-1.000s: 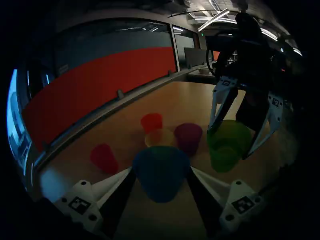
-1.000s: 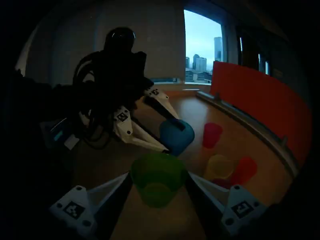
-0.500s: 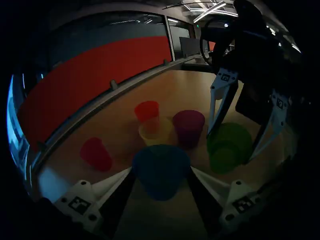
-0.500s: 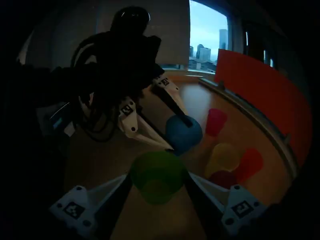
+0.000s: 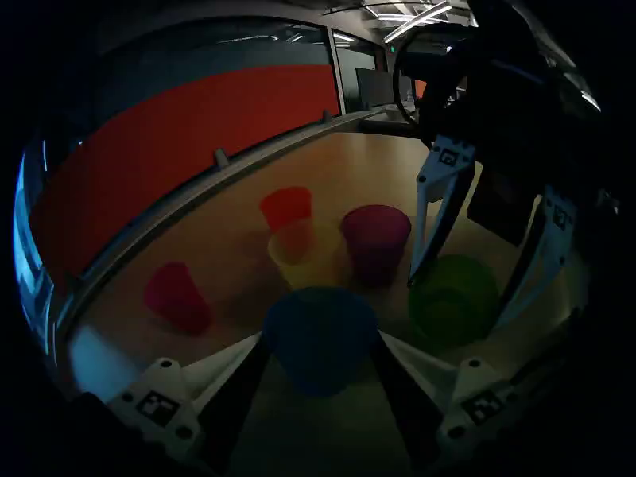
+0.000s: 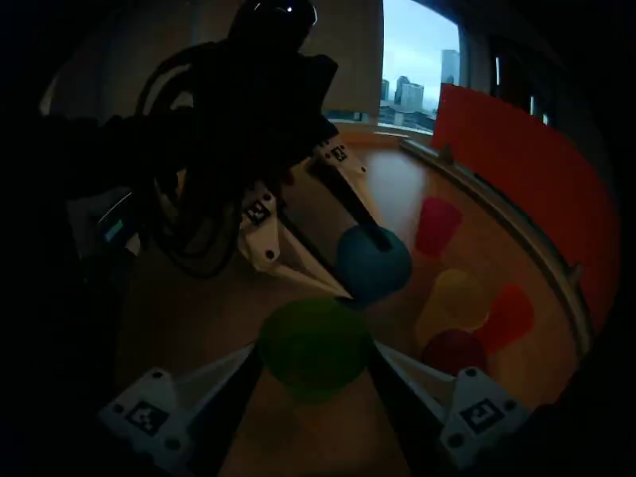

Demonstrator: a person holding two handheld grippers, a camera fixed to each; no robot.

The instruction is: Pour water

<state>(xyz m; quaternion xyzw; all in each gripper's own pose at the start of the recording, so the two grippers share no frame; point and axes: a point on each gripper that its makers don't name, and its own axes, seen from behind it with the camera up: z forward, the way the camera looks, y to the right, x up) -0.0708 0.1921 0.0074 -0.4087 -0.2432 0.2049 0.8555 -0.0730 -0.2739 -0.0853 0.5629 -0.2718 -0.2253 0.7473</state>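
My left gripper (image 5: 320,343) is shut on a blue cup (image 5: 320,338), held above the wooden table (image 5: 366,171). My right gripper (image 6: 316,350) is shut on a green cup (image 6: 315,346). In the left gripper view the green cup (image 5: 453,302) sits to the right between the right gripper's white fingers (image 5: 437,207). In the right gripper view the blue cup (image 6: 374,262) is just beyond the green one, tilted, between the left gripper's fingers (image 6: 274,246). I cannot tell whether either cup holds water.
On the table stand a purple cup (image 5: 375,238), a yellow cup (image 5: 306,258), an orange cup (image 5: 288,208) and a pink-red cup (image 5: 176,296). A red partition (image 5: 183,135) with a rail runs along the far table edge. A person's dark figure (image 6: 246,103) holds the grippers.
Both grippers rose a little and now look more steeply down at the table. The blue and green cups have come closer together.
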